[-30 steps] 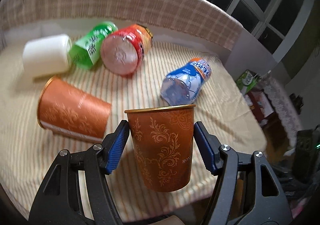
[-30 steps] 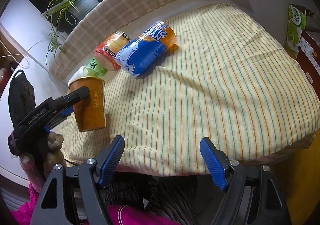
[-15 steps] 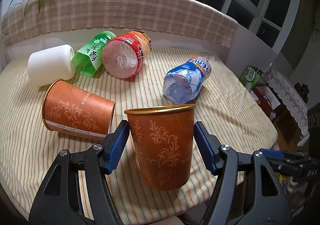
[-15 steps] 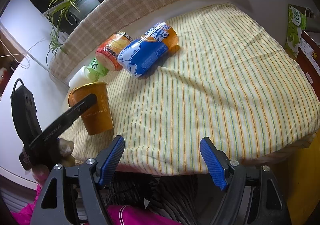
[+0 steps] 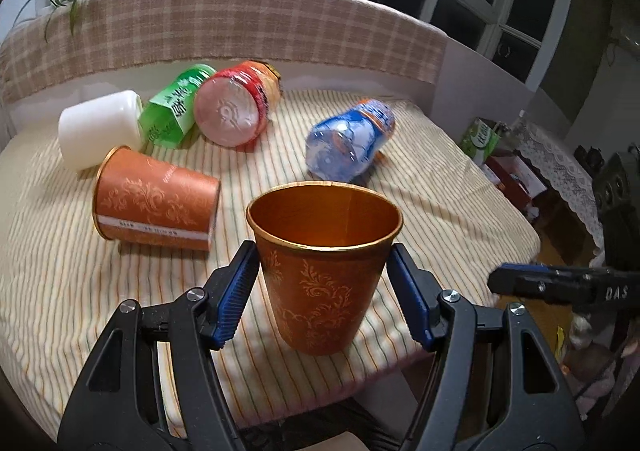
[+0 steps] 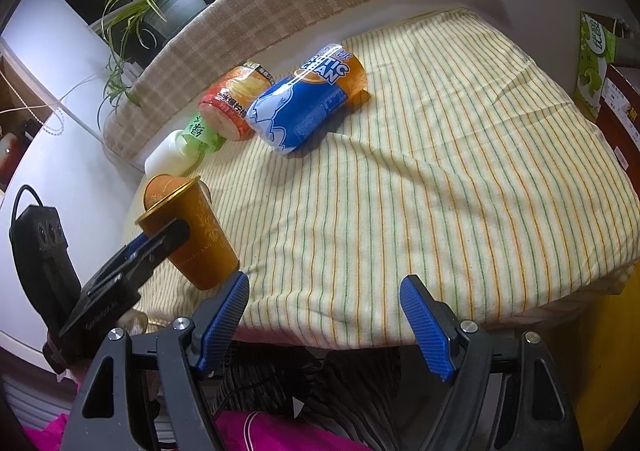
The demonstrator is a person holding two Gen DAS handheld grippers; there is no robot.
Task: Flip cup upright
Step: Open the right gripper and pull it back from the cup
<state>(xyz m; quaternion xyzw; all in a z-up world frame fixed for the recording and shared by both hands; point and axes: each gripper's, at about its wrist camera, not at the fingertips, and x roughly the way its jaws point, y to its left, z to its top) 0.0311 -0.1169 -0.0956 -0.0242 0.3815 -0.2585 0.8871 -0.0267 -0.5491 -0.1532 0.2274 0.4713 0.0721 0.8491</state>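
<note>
An orange paper cup (image 5: 323,271) with a gold rim stands mouth up between the fingers of my left gripper (image 5: 323,293), which is shut on it near the table's front edge. In the right wrist view the same cup (image 6: 196,235) leans a little, held by the left gripper's black arm. A second orange cup (image 5: 154,205) lies on its side to the left. My right gripper (image 6: 324,325) is open and empty, off the table's front edge.
On the striped tablecloth (image 6: 440,171) lie a white cup (image 5: 98,127), a green bottle (image 5: 176,111), a red bottle (image 5: 232,109) and a blue bottle (image 5: 350,141). A checked backrest (image 5: 240,31) bounds the far side. A potted plant (image 6: 160,7) stands behind.
My left gripper has tipped forward and risen, so the held cup's open mouth now shows. In the right view the cup has shifted nearer and leans. The right gripper has stayed put.
</note>
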